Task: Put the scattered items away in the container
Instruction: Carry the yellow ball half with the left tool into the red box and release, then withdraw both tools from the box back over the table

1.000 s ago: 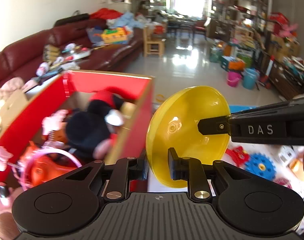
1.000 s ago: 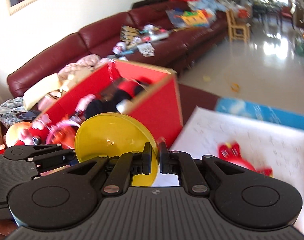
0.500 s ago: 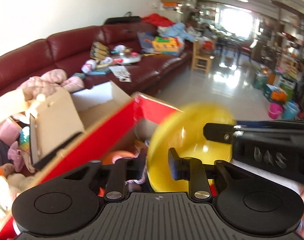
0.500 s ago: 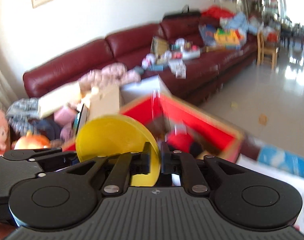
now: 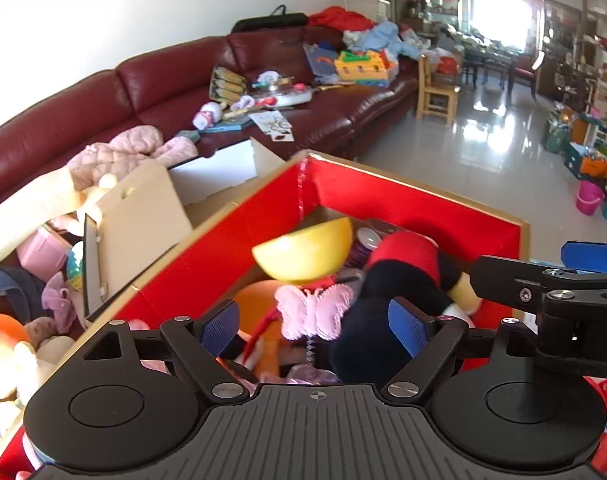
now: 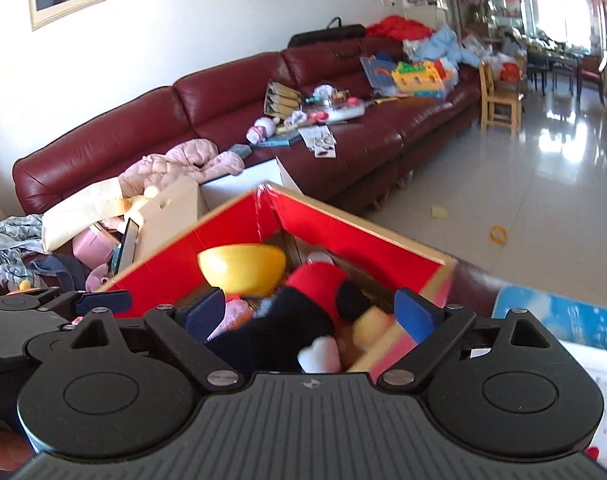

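A yellow bowl (image 5: pixel 303 250) is free inside the red cardboard box (image 5: pixel 403 200), blurred, above the toys. It also shows in the right wrist view (image 6: pixel 241 268), in the box (image 6: pixel 343 226). A black and red plush mouse (image 5: pixel 387 300) (image 6: pixel 303 312) and a pink butterfly toy (image 5: pixel 313 312) lie in the box. My left gripper (image 5: pixel 315 326) is open and empty over the box. My right gripper (image 6: pixel 309 314) is open and empty over the box too; it shows at the right of the left wrist view (image 5: pixel 551 280).
A dark red sofa (image 5: pixel 163 92) strewn with toys and clothes runs behind the box. An open plain cardboard box (image 5: pixel 143 216) stands left of the red one. Soft toys (image 5: pixel 7 344) lie at the far left. A small wooden chair (image 5: pixel 437 92) stands on the shiny floor.
Both grippers held the yellow bowl and carried it over the red box. Both have opened, and the bowl has left them and is inside the box.
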`<state>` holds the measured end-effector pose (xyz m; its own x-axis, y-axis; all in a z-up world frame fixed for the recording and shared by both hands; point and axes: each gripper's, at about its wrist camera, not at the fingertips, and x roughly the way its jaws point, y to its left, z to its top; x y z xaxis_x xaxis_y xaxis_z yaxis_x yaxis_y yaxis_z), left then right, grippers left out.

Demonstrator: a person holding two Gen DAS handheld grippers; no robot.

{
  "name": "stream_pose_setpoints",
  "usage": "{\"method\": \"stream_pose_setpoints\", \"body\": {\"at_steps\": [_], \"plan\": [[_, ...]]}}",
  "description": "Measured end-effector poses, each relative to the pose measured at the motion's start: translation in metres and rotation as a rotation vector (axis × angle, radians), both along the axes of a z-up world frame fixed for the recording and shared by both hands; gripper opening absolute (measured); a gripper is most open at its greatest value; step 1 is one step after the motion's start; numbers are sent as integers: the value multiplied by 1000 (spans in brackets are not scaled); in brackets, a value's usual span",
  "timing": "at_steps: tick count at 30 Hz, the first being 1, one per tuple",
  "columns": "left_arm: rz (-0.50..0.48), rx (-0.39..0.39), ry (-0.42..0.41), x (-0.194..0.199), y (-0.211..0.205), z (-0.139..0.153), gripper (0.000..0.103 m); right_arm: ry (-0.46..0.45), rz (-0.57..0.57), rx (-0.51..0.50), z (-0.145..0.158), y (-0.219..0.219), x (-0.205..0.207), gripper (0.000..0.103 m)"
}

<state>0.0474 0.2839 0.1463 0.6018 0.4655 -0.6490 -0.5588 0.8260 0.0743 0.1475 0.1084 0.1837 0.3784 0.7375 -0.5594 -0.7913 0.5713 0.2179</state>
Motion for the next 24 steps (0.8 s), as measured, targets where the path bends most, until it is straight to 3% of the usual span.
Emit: {"method": "stream_pose_setpoints", "body": {"at_steps": [13, 24], "plan": [[-80, 29, -25, -2, -45, 8, 95, 39, -8, -8, 6, -39, 0, 94], [-241, 94, 6, 13, -121, -1, 98, 0, -55, -78, 5, -110, 7, 96]]}}
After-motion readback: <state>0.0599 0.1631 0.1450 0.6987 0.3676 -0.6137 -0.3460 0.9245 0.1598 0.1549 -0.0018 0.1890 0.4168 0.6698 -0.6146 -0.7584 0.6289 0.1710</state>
